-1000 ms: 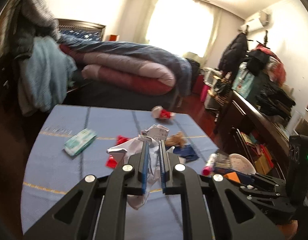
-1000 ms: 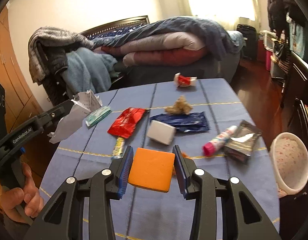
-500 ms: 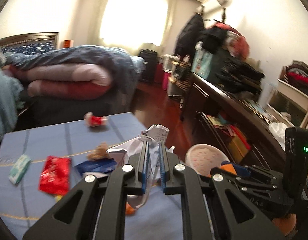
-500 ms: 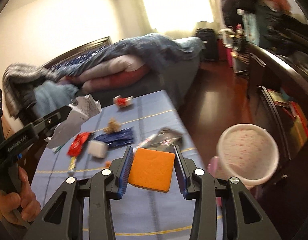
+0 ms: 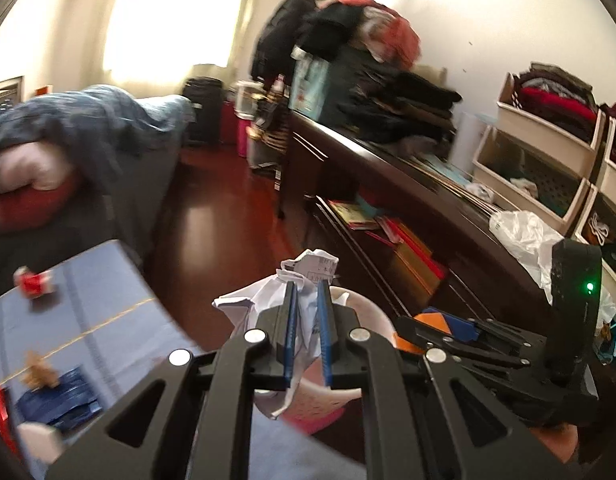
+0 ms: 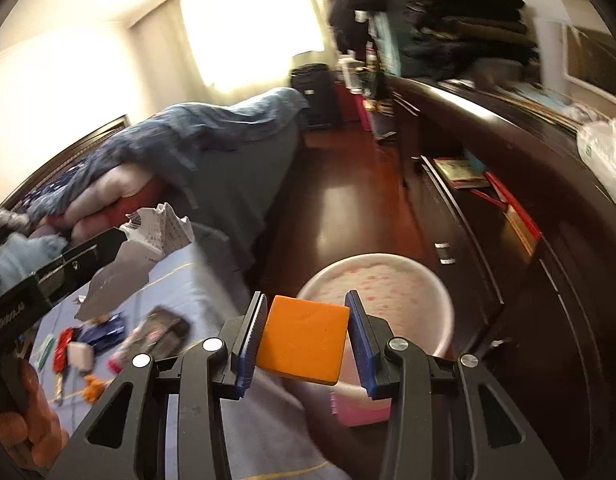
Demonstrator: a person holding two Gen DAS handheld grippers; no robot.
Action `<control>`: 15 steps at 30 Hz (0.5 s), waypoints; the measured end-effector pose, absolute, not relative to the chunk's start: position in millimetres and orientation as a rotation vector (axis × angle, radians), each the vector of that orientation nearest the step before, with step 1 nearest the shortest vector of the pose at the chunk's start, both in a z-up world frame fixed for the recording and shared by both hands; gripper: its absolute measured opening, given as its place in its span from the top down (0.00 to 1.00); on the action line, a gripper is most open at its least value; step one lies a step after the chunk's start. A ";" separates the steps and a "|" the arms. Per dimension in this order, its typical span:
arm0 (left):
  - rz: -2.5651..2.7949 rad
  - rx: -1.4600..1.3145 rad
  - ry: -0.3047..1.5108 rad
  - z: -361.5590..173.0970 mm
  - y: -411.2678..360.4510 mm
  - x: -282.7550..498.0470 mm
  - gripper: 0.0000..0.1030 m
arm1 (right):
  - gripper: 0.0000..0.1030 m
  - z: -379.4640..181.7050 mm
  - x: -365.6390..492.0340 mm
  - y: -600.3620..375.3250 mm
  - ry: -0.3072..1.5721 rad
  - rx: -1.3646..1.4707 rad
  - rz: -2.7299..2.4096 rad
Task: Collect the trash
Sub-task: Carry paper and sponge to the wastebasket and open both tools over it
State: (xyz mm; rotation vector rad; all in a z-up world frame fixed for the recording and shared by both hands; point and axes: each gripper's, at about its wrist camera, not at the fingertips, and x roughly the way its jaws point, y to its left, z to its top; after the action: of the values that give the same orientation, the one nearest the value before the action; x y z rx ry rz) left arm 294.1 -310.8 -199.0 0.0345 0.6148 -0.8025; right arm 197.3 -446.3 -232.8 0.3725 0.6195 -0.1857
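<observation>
Left gripper [image 5: 306,322] pinched tight on a crumpled paper receipt [image 5: 304,276], the paper bulging out above and drooping below the blue pads, held in the air past the right edge of the blue table [image 5: 108,280] and over the near rim of the pale bin [image 5: 371,320]. Right gripper [image 6: 306,338] clamped on an orange block [image 6: 302,344], both pads flat against its sides, held just in front of the bin [image 6: 387,280] with the block's far edge overlapping the bin's near rim in the right wrist view. Bin stood on the dark red floor [image 6: 347,200], close beside the table's right edge and near the dark cabinet [image 6: 527,240]; whether touching either, could not tell. Wide open mouth, speckled pink inside, nothing seen lying in it. Bare floor stretched from the bin toward the bed [image 6: 228,148], a clear lane between bed and cabinet. Left on the table, well apart from the bin: a red wrapper [image 6: 62,346], a blue wrapper [image 5: 56,404], a white block [image 6: 79,356], a dark foil pouch [image 6: 160,330] near the table's right edge, a brown crumb lump [image 5: 38,374], and a red-and-white scrap [image 5: 34,282] at the far side. Motion blur over most of the room, small items hard to make out.
</observation>
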 end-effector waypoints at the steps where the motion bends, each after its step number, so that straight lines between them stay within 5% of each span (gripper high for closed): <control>1: -0.810 0.039 0.622 -202.2 -319.2 297.1 0.89 | 0.60 -235.4 198.8 -451.6 0.622 0.379 -0.193; 12: -0.877 0.042 0.797 -271.4 -404.1 352.8 0.87 | 0.59 -286.9 233.9 -497.2 0.688 0.411 -0.288; 15: -0.880 0.026 0.830 -286.8 -412.9 366.7 0.76 | 0.50 -300.3 242.2 -504.8 0.694 0.408 -0.308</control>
State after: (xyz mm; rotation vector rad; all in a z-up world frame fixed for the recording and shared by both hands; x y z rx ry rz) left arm 366.7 -412.9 -286.8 0.0262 0.8299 -0.8804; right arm 242.2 -504.8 -300.3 0.4080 0.6938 -0.3076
